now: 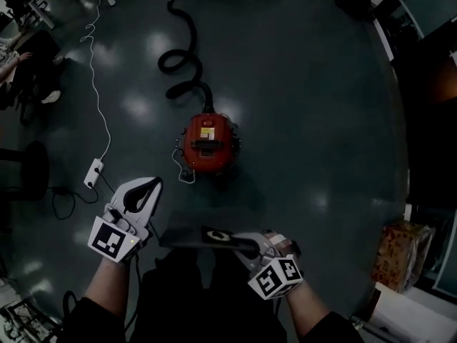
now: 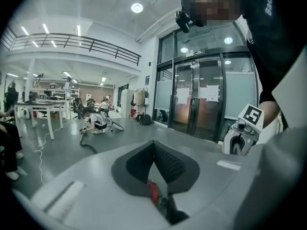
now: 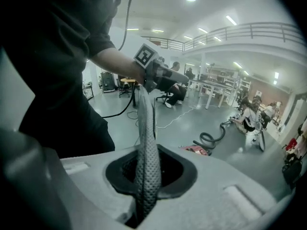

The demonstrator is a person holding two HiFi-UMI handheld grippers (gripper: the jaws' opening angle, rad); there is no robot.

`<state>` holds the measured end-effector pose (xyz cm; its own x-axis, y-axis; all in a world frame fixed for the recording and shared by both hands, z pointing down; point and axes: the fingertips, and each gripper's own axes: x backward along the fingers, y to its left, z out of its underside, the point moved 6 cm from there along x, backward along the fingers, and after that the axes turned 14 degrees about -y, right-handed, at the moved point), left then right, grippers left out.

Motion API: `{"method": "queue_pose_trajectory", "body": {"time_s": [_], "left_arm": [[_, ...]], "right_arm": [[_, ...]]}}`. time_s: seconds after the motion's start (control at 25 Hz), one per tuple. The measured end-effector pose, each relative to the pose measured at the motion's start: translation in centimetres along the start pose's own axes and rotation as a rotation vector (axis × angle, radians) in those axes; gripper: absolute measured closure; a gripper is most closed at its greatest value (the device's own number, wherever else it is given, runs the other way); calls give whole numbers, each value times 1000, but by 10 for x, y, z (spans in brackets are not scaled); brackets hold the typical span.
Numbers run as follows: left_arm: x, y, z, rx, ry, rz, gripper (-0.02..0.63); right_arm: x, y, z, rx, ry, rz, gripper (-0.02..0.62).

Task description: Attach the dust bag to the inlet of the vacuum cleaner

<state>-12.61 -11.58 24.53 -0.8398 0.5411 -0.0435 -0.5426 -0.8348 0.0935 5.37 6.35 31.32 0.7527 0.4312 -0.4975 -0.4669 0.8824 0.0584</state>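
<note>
The red vacuum cleaner (image 1: 207,143) stands on the dark floor ahead of me, and its black hose (image 1: 182,56) snakes away from it. In the right gripper view the vacuum cleaner (image 3: 196,150) lies low and far off. My right gripper (image 1: 246,246) is shut on the dark dust bag (image 1: 214,236), whose flat collar with a round hole points left while the bag body hangs down in front of me. Seen edge-on, the dust bag (image 3: 146,143) rises from the right gripper (image 3: 146,176). My left gripper (image 1: 152,184) is shut with nothing in it, left of the bag; the left gripper (image 2: 154,147) points over the floor.
A white power strip (image 1: 93,171) and its cable (image 1: 96,70) lie left of the vacuum. A black stool (image 1: 28,170) stands at the far left and a cardboard box (image 1: 403,252) at the right. A person (image 2: 98,121) sits on the floor far off near tables.
</note>
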Motion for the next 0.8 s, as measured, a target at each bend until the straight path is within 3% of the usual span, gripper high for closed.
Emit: {"method": "queue_pose_trajectory", "body": {"time_s": [0.44, 0.8], "left_arm": [[-57, 27, 89, -22, 11, 28, 604], [-69, 45, 168, -43, 23, 55, 603]], "right_arm": [[-52, -27, 104, -26, 28, -4, 569], [-99, -30, 169, -39, 42, -19, 568]]}}
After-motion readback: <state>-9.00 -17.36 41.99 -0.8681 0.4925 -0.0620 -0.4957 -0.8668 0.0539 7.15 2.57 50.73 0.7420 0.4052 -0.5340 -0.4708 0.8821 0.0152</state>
